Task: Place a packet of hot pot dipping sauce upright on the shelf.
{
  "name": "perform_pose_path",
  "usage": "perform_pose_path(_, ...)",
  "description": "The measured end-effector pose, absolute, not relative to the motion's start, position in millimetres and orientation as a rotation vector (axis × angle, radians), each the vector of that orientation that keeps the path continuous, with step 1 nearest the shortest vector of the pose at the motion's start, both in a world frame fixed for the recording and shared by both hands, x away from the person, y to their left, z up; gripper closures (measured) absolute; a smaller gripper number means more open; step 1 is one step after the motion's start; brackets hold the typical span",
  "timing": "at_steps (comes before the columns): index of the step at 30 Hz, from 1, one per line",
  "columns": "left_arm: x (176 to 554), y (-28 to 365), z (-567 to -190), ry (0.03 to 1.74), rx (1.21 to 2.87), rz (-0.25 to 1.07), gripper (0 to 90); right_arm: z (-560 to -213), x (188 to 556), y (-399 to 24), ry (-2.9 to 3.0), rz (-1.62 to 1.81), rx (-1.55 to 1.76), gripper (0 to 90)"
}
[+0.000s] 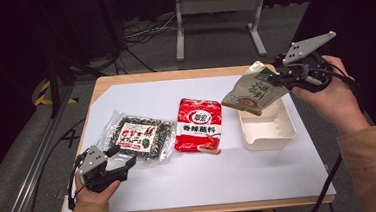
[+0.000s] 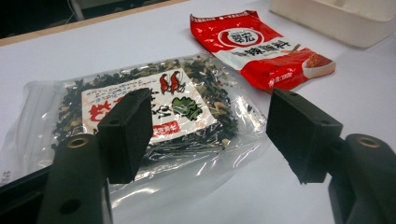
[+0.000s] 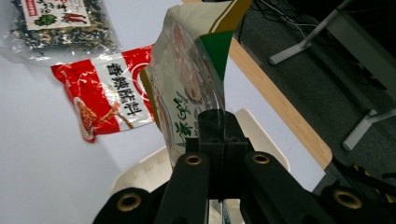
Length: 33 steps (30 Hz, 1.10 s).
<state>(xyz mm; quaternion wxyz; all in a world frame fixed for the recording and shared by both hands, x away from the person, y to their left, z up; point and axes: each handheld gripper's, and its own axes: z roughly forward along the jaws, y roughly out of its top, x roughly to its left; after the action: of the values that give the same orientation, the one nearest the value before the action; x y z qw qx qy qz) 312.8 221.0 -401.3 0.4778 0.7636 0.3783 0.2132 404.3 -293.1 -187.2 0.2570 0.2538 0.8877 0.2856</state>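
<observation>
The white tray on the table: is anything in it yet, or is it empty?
Empty as far as shown: the white tray shows a bare floor, and the green packet hangs above it in the right gripper, not inside.

Overall light: table (image 1: 206, 185) brightly lit from above; surrounding room dark.
Shadows: soft, short, beneath the white tray (image 1: 268, 130) and packets.
Glare: highlights on the clear seaweed packet (image 2: 154, 112) film and the red sauce packet (image 2: 261, 51).
Sharpness: high view soft, low in detail.
Focus: near jaws in both gripper views slightly blurred.
Background: floor beyond the table edge dim, murky.
</observation>
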Motion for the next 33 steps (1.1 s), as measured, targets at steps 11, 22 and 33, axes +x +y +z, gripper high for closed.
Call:
perform_pose_path(11, 308.6, 223.1, -402.9, 0.924, 1.870, 0.553, 32.8, -184.1, 433.3, -302.2, 2.352, 0.748, 0.669, 89.8)
perform_pose_path(22, 309.9, 225.3, -403.5, 0.922, 1.879, 0.557, 31.8, -188.5, 459.5, -319.6, 2.315, 0.766, 0.689, 89.8)
perform_pose_path(33, 310.6, 225.2, -403.9, 0.924, 1.884, 0.534, 32.6, -202.3, 487.5, -329.8, 2.328, 0.686, 0.636, 89.7)
